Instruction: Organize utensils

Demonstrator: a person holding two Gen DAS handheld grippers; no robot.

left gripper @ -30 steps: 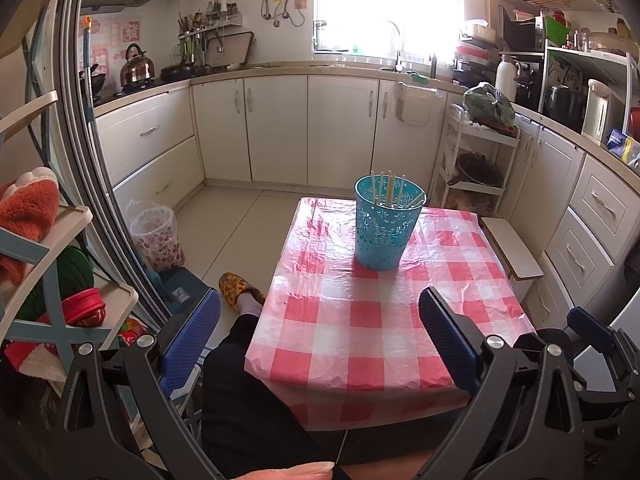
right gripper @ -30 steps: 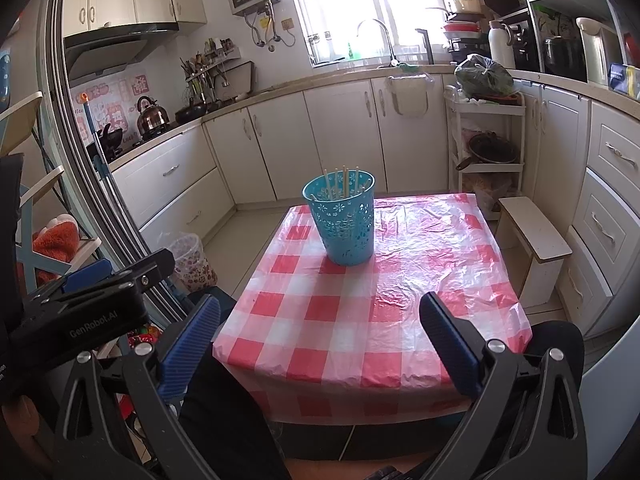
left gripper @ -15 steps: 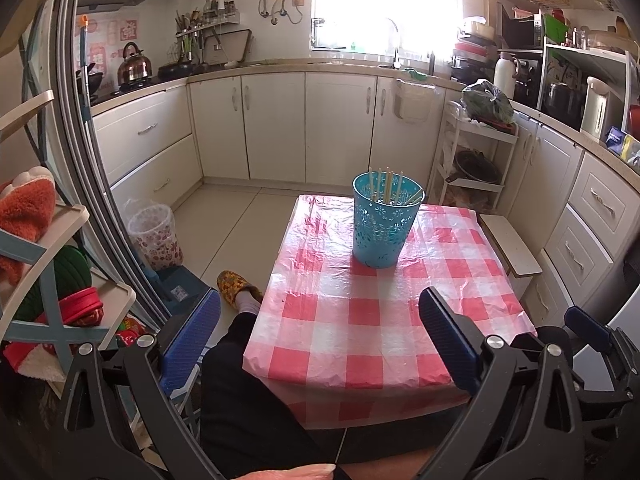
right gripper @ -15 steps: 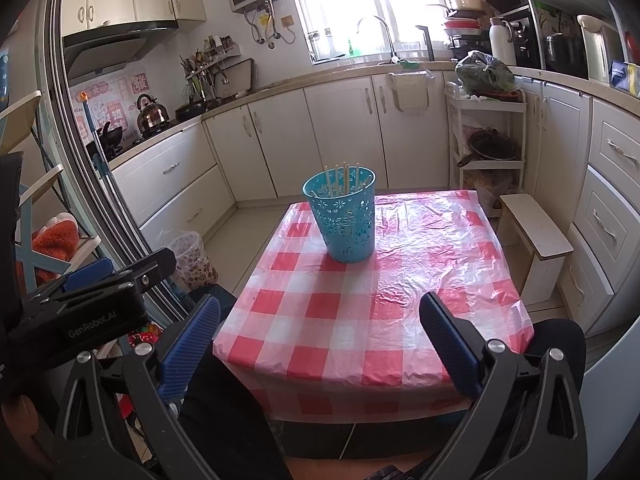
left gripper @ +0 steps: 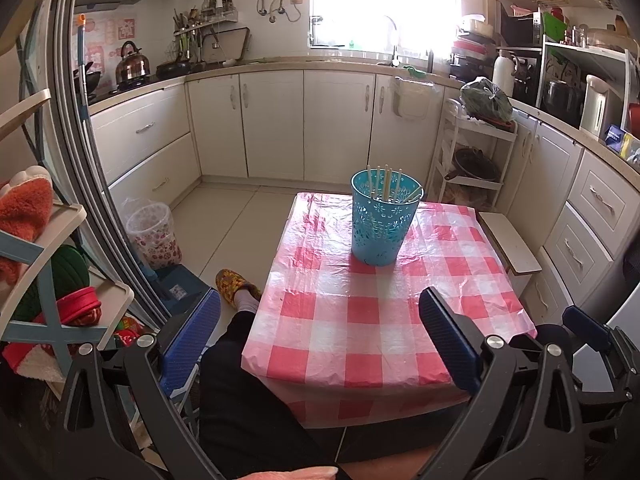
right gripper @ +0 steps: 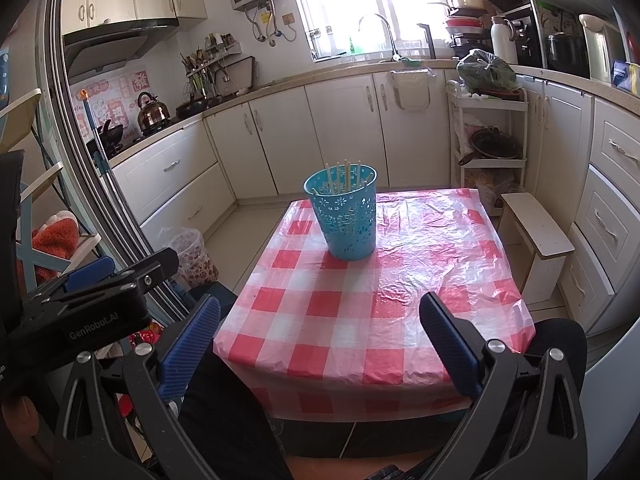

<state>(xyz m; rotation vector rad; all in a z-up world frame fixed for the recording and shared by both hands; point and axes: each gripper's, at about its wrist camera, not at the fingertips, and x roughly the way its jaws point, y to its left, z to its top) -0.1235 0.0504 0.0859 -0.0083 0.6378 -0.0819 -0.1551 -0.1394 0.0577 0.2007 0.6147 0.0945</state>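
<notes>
A teal perforated basket [left gripper: 382, 220] stands upright on the far part of a small table with a red-and-white checked cloth [left gripper: 360, 316]. Several pale chopsticks [left gripper: 386, 184] stand in it. The basket also shows in the right wrist view [right gripper: 346, 216] with the chopsticks [right gripper: 344, 176]. My left gripper [left gripper: 320, 340] is open and empty, held back above the table's near edge. My right gripper [right gripper: 320, 340] is open and empty, also back from the near edge. The left gripper's body [right gripper: 92, 304] shows at the left of the right wrist view.
A person's dark-clothed legs [left gripper: 248, 400] are under the near edge of the table. A white stool [right gripper: 536, 236] stands right of the table, a shelf rack [left gripper: 40, 280] at the left. A lined bin [left gripper: 154, 232] stands on the floor. Kitchen cabinets [left gripper: 320, 124] run behind.
Both views have shifted only slightly; the basket sits a little lower in the right wrist view. Both grippers stay open and empty.
</notes>
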